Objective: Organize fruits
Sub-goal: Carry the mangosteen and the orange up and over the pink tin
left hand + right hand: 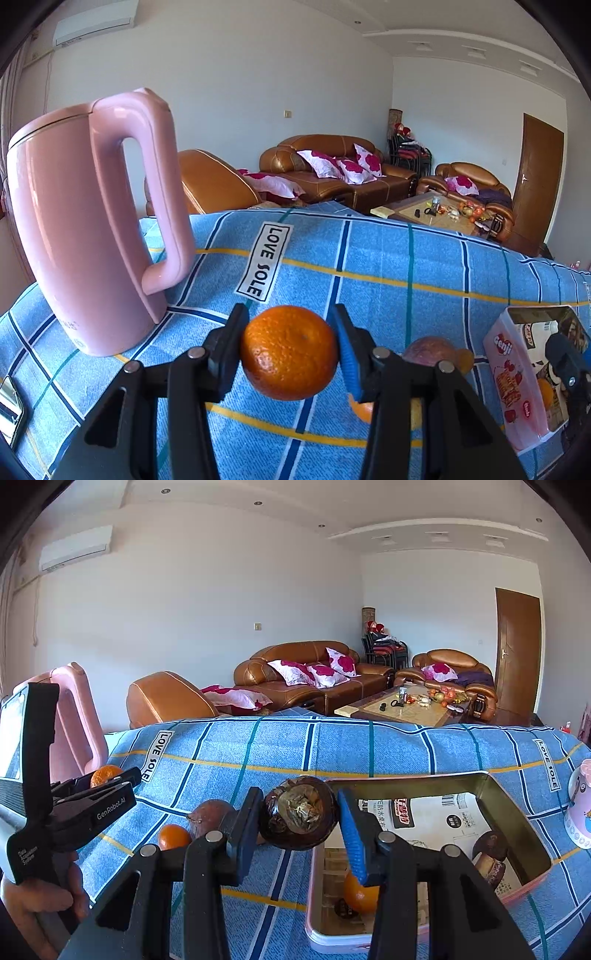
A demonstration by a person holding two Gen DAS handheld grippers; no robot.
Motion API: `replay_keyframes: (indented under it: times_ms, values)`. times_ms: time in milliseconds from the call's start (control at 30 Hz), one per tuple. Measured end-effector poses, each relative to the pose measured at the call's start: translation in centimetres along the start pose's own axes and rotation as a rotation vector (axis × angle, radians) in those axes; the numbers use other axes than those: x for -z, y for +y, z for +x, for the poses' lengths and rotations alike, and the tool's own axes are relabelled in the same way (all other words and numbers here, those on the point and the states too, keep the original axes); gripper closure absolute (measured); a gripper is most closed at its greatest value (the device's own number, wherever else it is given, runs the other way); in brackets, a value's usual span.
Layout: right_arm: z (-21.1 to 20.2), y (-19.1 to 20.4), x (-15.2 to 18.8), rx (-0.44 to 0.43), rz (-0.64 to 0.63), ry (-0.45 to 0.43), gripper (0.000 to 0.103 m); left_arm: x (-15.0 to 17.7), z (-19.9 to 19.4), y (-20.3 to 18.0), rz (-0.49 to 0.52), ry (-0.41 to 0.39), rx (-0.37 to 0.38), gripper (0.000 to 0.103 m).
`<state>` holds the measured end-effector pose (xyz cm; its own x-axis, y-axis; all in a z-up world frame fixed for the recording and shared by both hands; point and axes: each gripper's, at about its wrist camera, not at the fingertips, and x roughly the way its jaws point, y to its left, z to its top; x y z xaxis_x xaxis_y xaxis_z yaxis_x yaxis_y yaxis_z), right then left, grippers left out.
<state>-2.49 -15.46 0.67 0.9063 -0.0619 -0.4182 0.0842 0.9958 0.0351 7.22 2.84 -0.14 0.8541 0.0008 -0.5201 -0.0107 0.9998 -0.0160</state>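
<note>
My left gripper (290, 350) is shut on an orange mandarin (290, 352) and holds it just above the blue checked cloth (369, 266). In the right wrist view that left gripper (122, 777) shows at the left with the mandarin (104, 774) in it. My right gripper (300, 814) is shut on a dark brown wrinkled fruit (299, 812), held by the left rim of the pink tin box (406, 778). The box holds an orange (360, 891) and a dark fruit (489, 845). A small orange (173, 836) and a purple-brown fruit (208, 816) lie on the cloth.
A tall pink kettle (85, 229) stands at the left of the table, close to the left gripper. A phone (9, 410) lies at the near left edge. A pink cup (580, 805) stands to the right of the box. Sofas and a coffee table sit beyond the table.
</note>
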Motion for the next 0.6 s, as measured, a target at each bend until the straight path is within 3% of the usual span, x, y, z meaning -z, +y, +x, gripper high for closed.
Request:
replay_keyframes:
  times_ms: [600]
  values:
    - [-1.0,0.4,0.2,0.013,-0.033,-0.012,0.059,2.4,-3.7,-2.0,0.019,-0.042,-0.008,0.055]
